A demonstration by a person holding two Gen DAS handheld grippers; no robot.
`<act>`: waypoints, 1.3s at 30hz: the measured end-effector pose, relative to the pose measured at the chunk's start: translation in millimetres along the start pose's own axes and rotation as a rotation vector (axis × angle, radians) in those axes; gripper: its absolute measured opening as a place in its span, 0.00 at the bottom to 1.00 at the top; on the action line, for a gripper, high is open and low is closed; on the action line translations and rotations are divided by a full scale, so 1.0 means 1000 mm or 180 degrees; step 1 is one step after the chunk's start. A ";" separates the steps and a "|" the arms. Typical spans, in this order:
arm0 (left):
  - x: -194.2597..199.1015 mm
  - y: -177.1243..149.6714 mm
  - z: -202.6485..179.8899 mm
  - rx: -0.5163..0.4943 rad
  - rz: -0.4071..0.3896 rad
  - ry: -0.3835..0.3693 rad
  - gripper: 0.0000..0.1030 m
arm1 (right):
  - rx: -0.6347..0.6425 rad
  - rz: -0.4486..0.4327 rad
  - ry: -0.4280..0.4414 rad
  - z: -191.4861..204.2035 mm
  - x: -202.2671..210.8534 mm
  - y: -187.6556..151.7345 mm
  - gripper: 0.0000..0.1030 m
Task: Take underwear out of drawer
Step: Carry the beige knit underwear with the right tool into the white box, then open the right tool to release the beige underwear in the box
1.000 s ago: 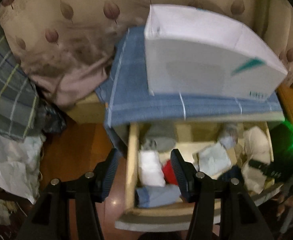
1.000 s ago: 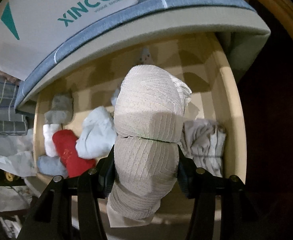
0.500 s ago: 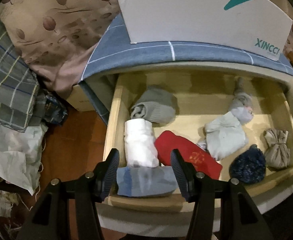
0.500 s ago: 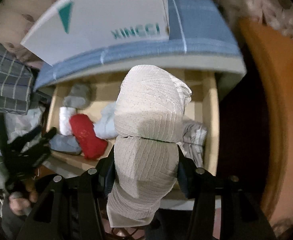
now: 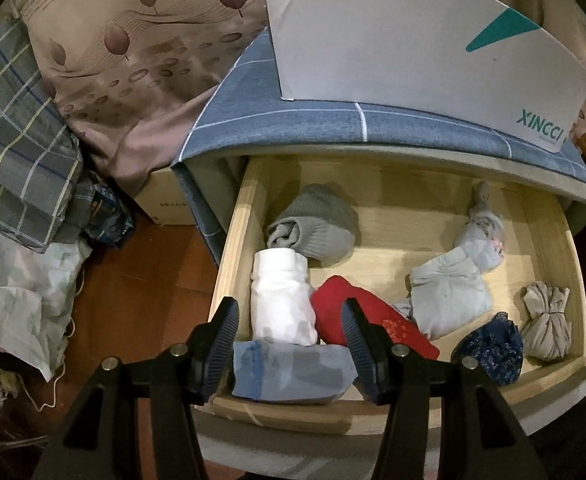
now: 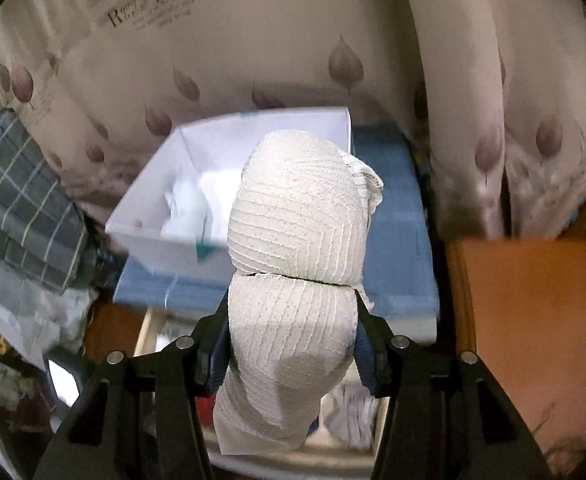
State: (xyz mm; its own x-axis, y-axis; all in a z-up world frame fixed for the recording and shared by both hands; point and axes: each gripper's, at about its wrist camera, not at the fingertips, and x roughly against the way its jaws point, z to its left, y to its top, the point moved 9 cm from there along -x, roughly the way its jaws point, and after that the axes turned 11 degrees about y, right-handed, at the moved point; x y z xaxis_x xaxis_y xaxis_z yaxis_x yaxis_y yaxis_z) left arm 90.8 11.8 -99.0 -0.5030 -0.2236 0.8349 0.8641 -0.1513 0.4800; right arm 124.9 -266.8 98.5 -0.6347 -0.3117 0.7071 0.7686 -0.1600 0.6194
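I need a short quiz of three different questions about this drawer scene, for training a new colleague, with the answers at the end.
1. True or false: the right gripper is shut on a cream ribbed rolled garment.
2. Which item lies nearest the left gripper in the pale wooden drawer?
A. dark blue lace bundle
B. light blue folded garment
C. grey ribbed roll
3. Fill in: the white open cardboard box stands on the ______ checked cloth.

Key: 1 true. 2 B. 3 blue.
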 end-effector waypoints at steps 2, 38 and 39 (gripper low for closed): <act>0.000 0.000 -0.001 -0.0015 -0.0015 0.0013 0.53 | 0.0028 -0.0062 -0.0040 0.006 -0.010 0.019 0.47; -0.003 -0.001 0.005 0.0081 0.0016 -0.0014 0.53 | 0.0166 0.0644 -0.0534 0.004 -0.176 0.061 0.48; -0.004 -0.001 0.005 0.0082 0.0019 -0.0019 0.53 | 0.0151 0.0651 -0.0533 0.003 -0.177 0.060 0.48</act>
State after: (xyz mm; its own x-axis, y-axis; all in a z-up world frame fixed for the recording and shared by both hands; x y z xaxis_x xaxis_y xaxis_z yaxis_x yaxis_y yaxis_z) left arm 91.3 17.8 -101.2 -0.4977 -0.2187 0.8393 0.8673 -0.1252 0.4817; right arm 282.9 -218.0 11.6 -0.4740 -0.1732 0.8633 0.8801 -0.0644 0.4703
